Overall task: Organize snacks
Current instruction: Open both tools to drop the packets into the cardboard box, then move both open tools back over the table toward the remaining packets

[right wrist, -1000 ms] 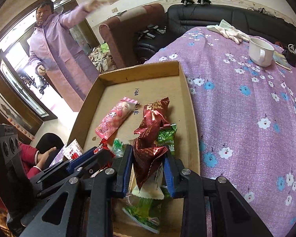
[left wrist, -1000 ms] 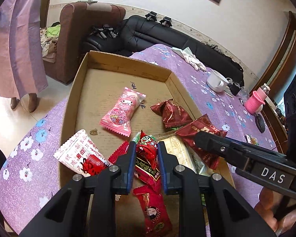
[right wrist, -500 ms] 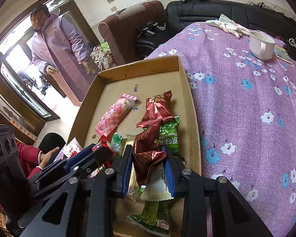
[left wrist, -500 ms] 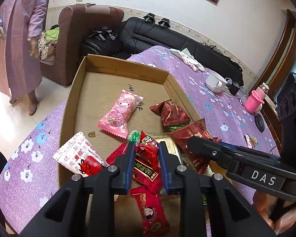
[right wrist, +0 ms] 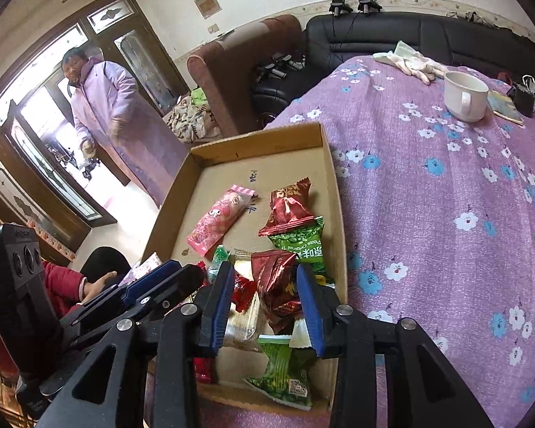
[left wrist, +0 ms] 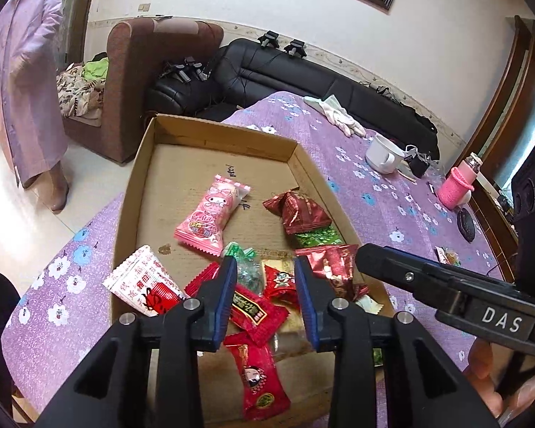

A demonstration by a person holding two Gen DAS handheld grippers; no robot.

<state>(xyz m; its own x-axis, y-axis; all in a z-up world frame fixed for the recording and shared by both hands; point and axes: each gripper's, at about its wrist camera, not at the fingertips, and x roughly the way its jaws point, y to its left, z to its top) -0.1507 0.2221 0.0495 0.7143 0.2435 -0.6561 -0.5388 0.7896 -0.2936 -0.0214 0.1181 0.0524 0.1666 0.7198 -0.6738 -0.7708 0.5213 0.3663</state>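
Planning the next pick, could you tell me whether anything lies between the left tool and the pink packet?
Yes: a green candy lies just before the pink packet, and red packets lie under the left tool, between its jaws, which have just been opening.

You can read "DAS" in white letters on the right gripper (left wrist: 501,319) where it crosses the left wrist view. On the green snack packet (right wrist: 300,246) in the cardboard box (right wrist: 333,192), "Peas" stands upside down; other wrapper print stays illegible.
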